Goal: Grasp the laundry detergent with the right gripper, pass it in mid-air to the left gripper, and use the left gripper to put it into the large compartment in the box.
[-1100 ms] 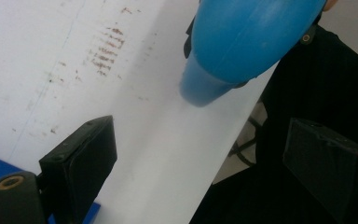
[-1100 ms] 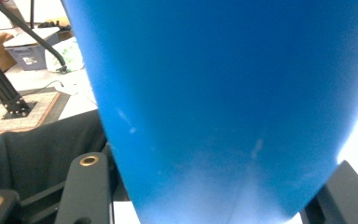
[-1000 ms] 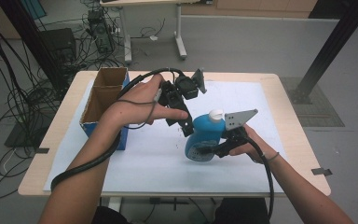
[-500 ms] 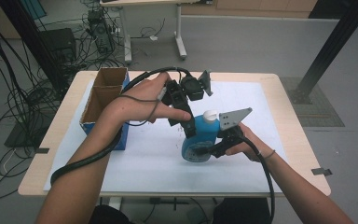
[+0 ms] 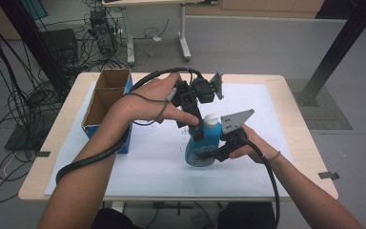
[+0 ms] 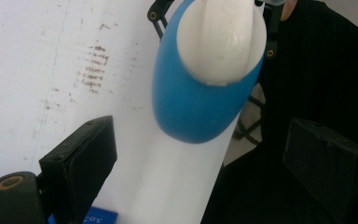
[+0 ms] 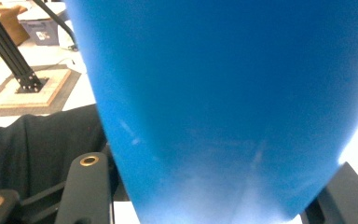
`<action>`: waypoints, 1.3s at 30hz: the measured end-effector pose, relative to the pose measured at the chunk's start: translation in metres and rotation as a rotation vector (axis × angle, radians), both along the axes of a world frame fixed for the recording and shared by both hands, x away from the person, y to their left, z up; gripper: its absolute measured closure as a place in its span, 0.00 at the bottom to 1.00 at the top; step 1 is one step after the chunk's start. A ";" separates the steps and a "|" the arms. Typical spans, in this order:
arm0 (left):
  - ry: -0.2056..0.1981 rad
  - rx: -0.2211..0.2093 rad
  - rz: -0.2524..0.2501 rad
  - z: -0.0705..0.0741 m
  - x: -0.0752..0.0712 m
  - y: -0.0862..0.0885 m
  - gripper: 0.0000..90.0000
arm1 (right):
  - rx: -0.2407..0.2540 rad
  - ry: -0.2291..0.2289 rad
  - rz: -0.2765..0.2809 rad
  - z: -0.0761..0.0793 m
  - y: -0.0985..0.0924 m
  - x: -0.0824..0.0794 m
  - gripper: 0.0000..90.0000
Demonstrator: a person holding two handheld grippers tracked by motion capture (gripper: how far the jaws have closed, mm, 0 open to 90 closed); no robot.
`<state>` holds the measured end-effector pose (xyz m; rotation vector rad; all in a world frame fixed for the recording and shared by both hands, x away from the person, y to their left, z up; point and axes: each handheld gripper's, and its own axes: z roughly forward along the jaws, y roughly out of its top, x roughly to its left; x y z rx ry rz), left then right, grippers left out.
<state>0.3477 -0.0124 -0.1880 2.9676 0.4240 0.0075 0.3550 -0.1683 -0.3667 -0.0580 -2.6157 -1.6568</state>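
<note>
Blue plastic bottle with a white cap, standing upright on the white mat a little right of the table's middle; the open cardboard box lies well apart at about 9 o'clock from it. The right gripper comes in level from 3 o'clock and is clamped on the lower body — in the right gripper view the blue wall sits between the two black jaws, pressed at both flanks. The left gripper descends from 11 o'clock toward the cap; in the left gripper view its jaws stand wide apart on either side of the cap and bottle shoulder, touching neither, with nothing held.

Handling, as a judgement: the bottle is a smooth moulded plastic — light if near empty, noticeably heavier if filled, which the opaque wall hides. The body is likely somewhat springy, so a hard squeeze would dent it and a weak one let the glossy surface slip. The broad lower body gives the firmest hold for steadying; the cap, narrower and stiffer, is the natural place for the second grip, taken squarely across its sides so that it does not skid off the rounded top
</note>
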 end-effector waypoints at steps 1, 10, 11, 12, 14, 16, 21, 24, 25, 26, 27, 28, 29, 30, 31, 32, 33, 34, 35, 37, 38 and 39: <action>-0.001 -0.001 0.003 0.000 0.000 -0.001 0.11 | -0.005 -0.005 0.003 0.000 0.000 0.000 0.46; 0.022 0.023 -0.036 -0.001 0.002 -0.007 0.12 | -0.029 -0.010 0.024 0.000 0.006 0.000 0.47; 0.028 0.026 -0.034 -0.001 0.002 -0.008 0.12 | -0.031 -0.010 0.025 0.000 0.006 0.000 0.47; 0.032 0.030 -0.041 -0.002 0.002 -0.009 0.12 | -0.035 -0.016 0.027 0.000 0.007 0.000 0.47; 0.035 0.034 -0.045 -0.003 0.002 -0.010 0.12 | -0.037 -0.016 0.029 0.000 0.008 0.000 0.47; 0.039 0.042 -0.045 -0.004 0.002 -0.012 0.12 | -0.041 -0.020 0.036 0.001 0.009 0.000 0.47; 0.033 0.042 -0.058 -0.005 0.001 -0.016 0.12 | -0.048 -0.022 0.046 0.003 0.014 0.000 0.47; 0.031 0.049 -0.061 -0.004 -0.001 -0.018 0.12 | -0.054 -0.028 0.054 0.004 0.017 0.000 0.47; 0.031 0.055 -0.066 -0.005 -0.001 -0.018 0.12 | -0.056 -0.030 0.057 0.004 0.018 0.000 0.47; 0.031 0.055 -0.065 -0.005 -0.001 -0.018 0.12 | -0.057 -0.029 0.059 0.005 0.018 -0.001 0.47; 0.030 0.057 -0.066 -0.005 -0.002 -0.019 0.12 | -0.058 -0.028 0.058 0.005 0.019 -0.001 0.47; 0.030 0.057 -0.066 -0.005 -0.002 -0.019 0.12 | -0.058 -0.028 0.058 0.005 0.019 -0.001 0.47; 0.028 0.055 -0.066 -0.006 -0.003 -0.019 0.12 | -0.060 -0.028 0.060 0.005 0.019 -0.001 0.47; 0.029 0.060 -0.073 -0.006 -0.002 -0.020 0.12 | -0.061 -0.028 0.062 0.005 0.020 -0.001 0.47; 0.028 0.064 -0.072 -0.007 -0.003 -0.020 0.12 | -0.060 -0.029 0.063 0.006 0.020 -0.001 0.47; 0.028 0.064 -0.072 -0.007 -0.003 -0.020 0.12 | -0.060 -0.029 0.063 0.006 0.020 -0.001 0.47; 0.025 0.066 -0.071 -0.008 -0.004 -0.021 0.12 | -0.061 -0.030 0.065 0.006 0.021 -0.001 0.47; 0.025 0.066 -0.071 -0.008 -0.004 -0.021 0.12 | -0.061 -0.030 0.065 0.006 0.021 -0.001 0.47; 0.027 0.065 -0.070 -0.008 -0.004 -0.021 0.12 | -0.060 -0.030 0.064 0.006 0.021 -0.002 0.47; 0.028 0.067 -0.073 -0.008 -0.003 -0.020 0.12 | -0.062 -0.028 0.066 0.006 0.021 -0.002 0.47; 0.028 0.067 -0.073 -0.008 -0.003 -0.020 0.12 | -0.062 -0.028 0.066 0.006 0.021 -0.002 0.47; 0.027 0.067 -0.072 -0.008 -0.004 -0.020 0.12 | -0.063 -0.026 0.066 0.006 0.021 -0.002 0.47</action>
